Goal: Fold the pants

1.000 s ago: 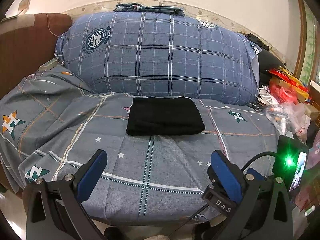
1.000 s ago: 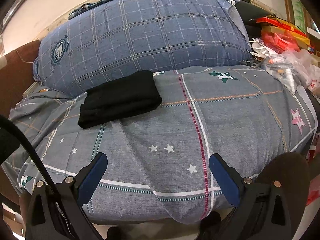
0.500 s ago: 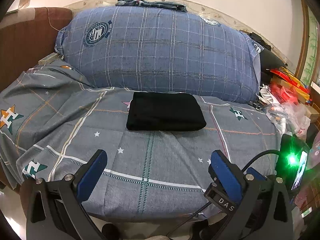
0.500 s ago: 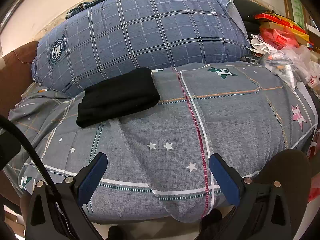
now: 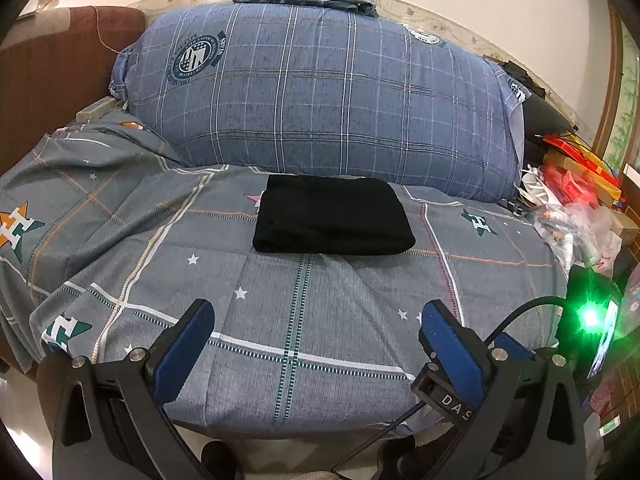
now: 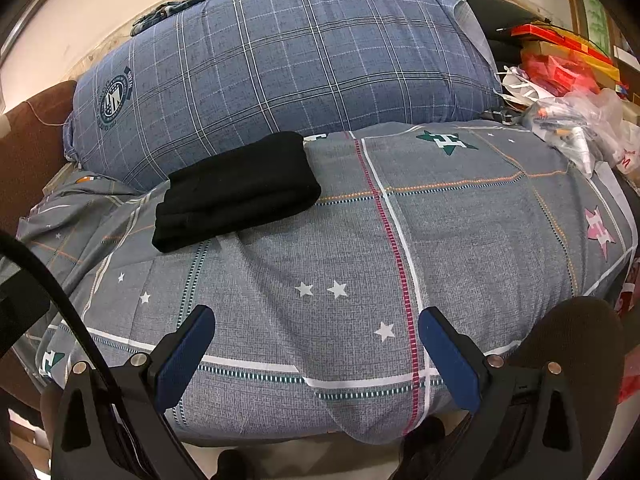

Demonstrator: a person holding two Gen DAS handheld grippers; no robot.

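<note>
The letters "DAS" stand in white on a black block (image 5: 450,398) at the lower right of the left wrist view; a letter "H" sits in the star badges (image 6: 446,142) printed on the bedsheet (image 6: 460,216); the round crest (image 5: 196,58) on the pillow (image 5: 320,92) bears lettering too small to read.

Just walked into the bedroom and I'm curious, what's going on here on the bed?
A person holds two grippers over the near edge of the bed sheet. The black pants already lie folded in a neat rectangle in front of the big blue plaid pillow. The left hand-held gripper and the right hand-held gripper are both open, hold nothing and touch no part of the pants.
</note>
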